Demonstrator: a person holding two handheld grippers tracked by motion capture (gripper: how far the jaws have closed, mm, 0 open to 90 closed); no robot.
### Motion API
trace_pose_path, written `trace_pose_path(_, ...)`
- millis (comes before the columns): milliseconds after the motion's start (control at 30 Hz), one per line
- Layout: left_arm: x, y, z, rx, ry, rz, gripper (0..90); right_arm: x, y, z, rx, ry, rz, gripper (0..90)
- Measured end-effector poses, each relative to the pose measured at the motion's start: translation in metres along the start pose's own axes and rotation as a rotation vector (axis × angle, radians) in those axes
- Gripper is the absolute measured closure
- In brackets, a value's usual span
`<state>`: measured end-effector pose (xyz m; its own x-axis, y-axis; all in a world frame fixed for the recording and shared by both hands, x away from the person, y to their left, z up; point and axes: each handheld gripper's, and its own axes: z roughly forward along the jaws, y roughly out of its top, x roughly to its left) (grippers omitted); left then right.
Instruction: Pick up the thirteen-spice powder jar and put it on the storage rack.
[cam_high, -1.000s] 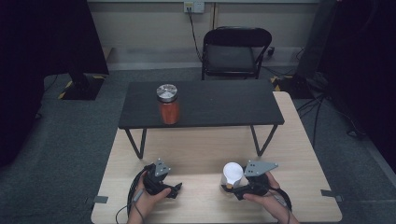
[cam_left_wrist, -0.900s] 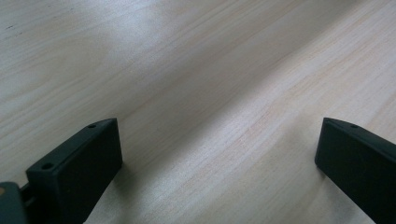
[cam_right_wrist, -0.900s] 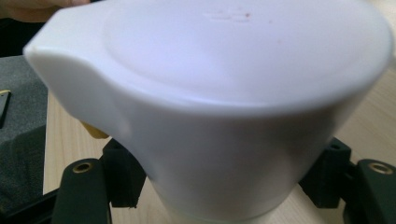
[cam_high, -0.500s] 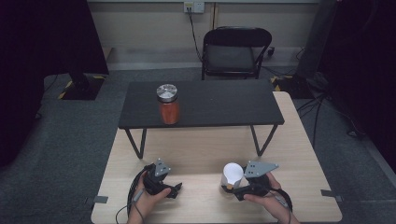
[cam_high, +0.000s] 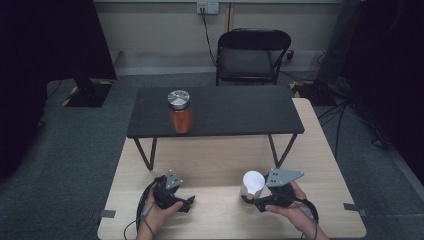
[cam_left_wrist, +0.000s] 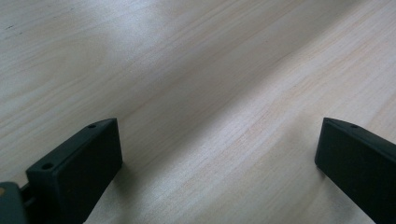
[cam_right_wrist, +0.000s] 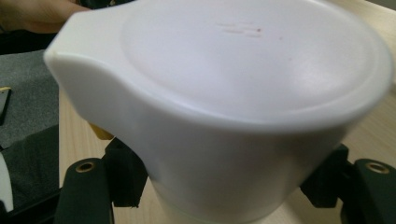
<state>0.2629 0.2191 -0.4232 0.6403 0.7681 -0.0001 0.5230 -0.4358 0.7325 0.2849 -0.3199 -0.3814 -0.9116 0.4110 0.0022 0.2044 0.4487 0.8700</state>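
The right gripper (cam_high: 251, 197) is pinching a white cup (cam_high: 252, 184) low on its sides, holding it upright at the near edge of the wooden table (cam_high: 320, 170). The left gripper (cam_high: 187, 202) is resting on the same table well apart from the cup, its jaws standing spread wide with only bare wood between them.

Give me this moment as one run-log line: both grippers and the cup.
left gripper: open, idle on wooden table | right gripper: shut on white cup | cup: upright | jar: on black bench, untouched
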Motion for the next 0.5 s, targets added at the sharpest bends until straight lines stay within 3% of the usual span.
trace_pose_path(500,0.000,0.000,0.000,0.000,0.000,0.000,0.0,-0.006,0.018,-0.019,-0.009,0.001,0.004,30.4)
